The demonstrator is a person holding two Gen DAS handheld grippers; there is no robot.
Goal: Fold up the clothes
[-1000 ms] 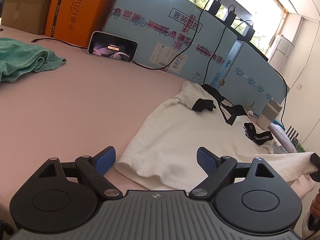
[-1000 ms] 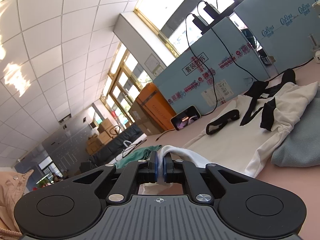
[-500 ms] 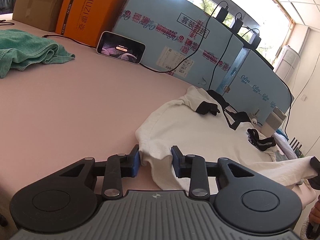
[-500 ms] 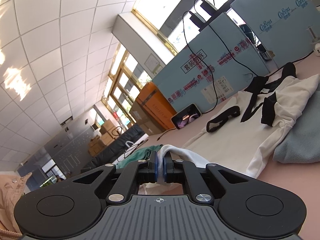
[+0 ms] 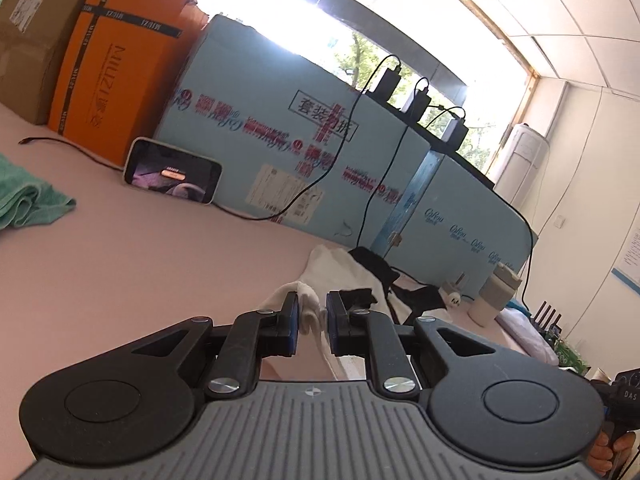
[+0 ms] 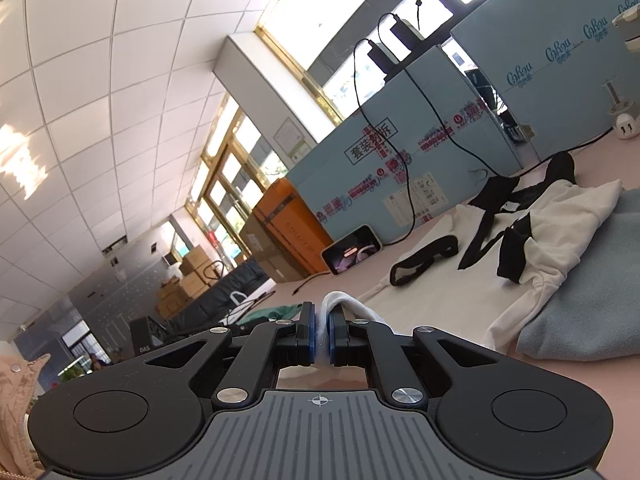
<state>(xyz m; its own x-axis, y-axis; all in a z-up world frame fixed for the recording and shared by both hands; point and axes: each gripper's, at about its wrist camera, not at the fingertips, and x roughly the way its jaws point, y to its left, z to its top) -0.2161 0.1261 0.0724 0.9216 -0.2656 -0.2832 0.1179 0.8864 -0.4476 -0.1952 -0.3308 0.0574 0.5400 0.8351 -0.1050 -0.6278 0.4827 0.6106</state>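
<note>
My left black two-finger gripper (image 5: 312,316) points slightly downward, its jaws closing on a fold of white cotton garment (image 5: 310,314) caught between the blue pads. My right black two-finger gripper (image 6: 320,330) sits nearly level, jaws clamped tight on white cloth pinched between them.

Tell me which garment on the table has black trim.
The white garment, held by both grippers; the green cloth and the grey-blue one are plain.

On the table (image 5: 120,264) the garment (image 6: 452,280) lies before the panels (image 5: 280,140) — phone (image 5: 173,171) leaning left, towel (image 5: 24,200) farther left.
</note>
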